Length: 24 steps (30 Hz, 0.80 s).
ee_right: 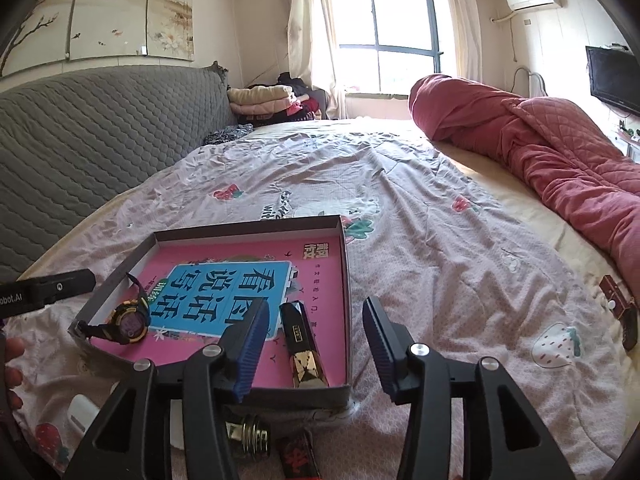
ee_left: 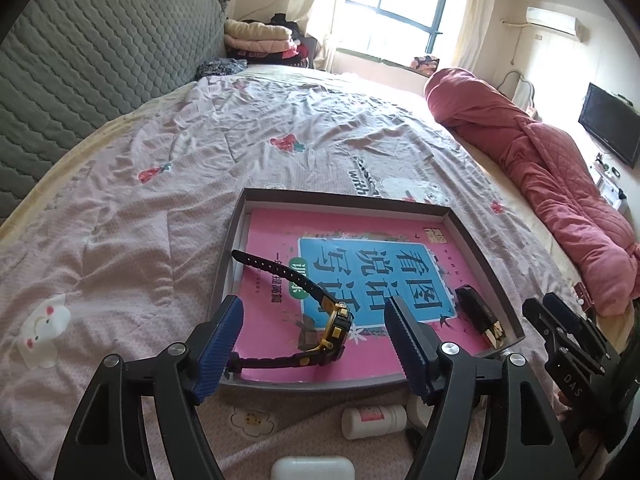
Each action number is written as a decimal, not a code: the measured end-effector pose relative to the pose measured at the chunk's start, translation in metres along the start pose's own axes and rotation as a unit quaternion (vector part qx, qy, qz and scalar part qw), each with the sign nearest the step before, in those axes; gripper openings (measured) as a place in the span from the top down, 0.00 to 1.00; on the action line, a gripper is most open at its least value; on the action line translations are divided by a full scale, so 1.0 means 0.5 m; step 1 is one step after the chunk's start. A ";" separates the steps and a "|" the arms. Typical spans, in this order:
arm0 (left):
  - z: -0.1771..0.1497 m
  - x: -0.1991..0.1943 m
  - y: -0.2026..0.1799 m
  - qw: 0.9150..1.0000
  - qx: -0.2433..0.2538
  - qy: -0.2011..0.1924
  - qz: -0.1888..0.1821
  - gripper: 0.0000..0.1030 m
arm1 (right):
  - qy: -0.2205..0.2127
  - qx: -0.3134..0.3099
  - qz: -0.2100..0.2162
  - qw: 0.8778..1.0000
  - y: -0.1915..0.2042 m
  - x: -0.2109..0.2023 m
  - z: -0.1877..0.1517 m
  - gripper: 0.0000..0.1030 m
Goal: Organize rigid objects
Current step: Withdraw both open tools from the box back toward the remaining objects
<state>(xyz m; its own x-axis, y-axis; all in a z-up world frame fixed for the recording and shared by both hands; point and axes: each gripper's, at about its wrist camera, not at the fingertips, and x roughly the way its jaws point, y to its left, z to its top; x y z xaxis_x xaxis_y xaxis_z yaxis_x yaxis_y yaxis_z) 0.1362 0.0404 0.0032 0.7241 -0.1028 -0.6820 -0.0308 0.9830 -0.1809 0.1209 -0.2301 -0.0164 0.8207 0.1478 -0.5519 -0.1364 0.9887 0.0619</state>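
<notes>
A shallow grey tray lies on the bed with a pink book flat inside it. A black and yellow wristwatch rests on the book at the tray's near side. My left gripper stands open just above and in front of the watch, its pads well clear of it. A black and gold lighter-like stick lies in the tray's right part. My right gripper is open above that stick, not touching it. The watch shows at the tray's left corner.
Loose items lie on the bedspread before the tray: a white bottle, a white case, a metal threaded piece, a red and black packet. A brown object lies far right. A rolled red quilt and grey headboard border the bed.
</notes>
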 end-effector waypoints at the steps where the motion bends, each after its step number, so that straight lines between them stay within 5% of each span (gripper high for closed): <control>1: -0.001 -0.006 0.000 1.000 0.001 0.000 0.001 0.28 | 0.001 0.000 0.001 1.000 0.001 -0.004 -0.001 0.52; 24: -0.041 -0.127 -0.005 1.000 0.004 -0.015 0.017 0.27 | 0.012 -0.003 -0.010 1.000 0.016 -0.103 -0.044 0.48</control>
<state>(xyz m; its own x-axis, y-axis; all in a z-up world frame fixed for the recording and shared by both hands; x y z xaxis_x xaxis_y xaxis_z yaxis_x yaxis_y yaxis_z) 0.0762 0.0415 0.0325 0.7430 -0.0657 -0.6661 -0.0503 0.9869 -0.1533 0.0652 -0.2305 -0.0060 0.8097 0.1281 -0.5726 -0.1241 0.9912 0.0463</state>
